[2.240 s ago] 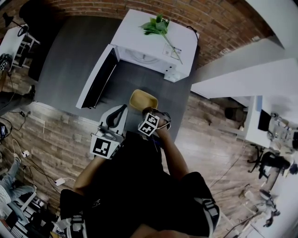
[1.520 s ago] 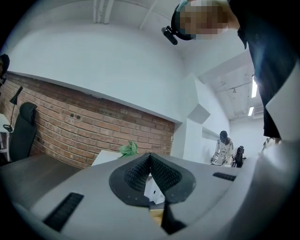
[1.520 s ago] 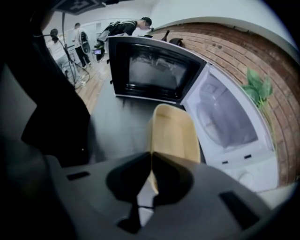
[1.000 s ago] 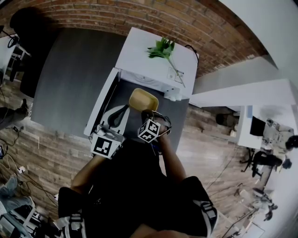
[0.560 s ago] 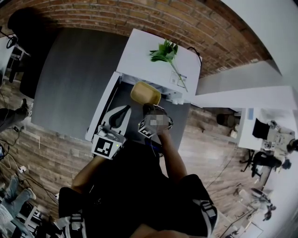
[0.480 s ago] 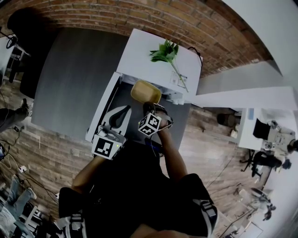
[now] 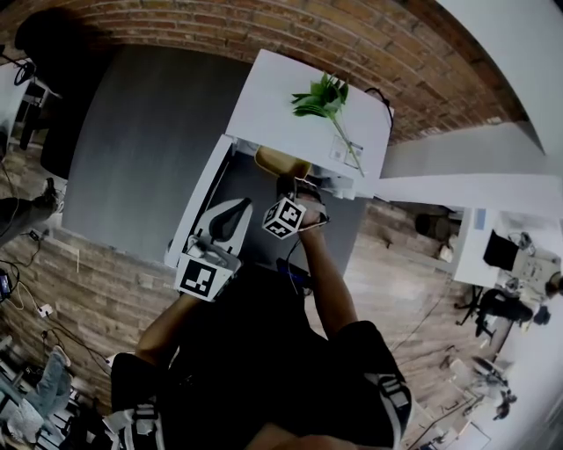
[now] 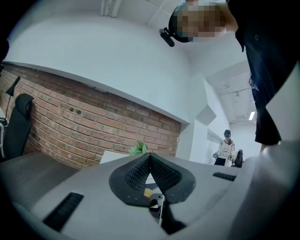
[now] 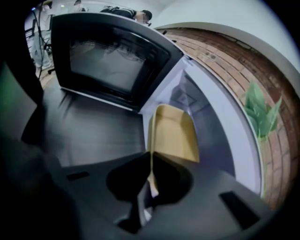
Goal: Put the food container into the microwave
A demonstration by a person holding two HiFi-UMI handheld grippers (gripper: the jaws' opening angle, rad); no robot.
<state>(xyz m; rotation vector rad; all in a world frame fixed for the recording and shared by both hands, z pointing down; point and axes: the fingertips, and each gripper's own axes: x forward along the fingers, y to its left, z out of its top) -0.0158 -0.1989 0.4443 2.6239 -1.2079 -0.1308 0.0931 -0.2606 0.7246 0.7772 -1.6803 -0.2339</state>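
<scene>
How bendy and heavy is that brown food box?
Probably light: the right gripper carries the food container by one rim, and it looks empty. Fairly stiff, since its walls look straight. Pinched at one edge, it might tilt.

The microwave stands on the worktop before the wall, with a sprig lying on top. Its door hangs open to the left. The container is partly in the opening, its near rim in the right tongs. The left tongs are to their left, by the door.
</scene>
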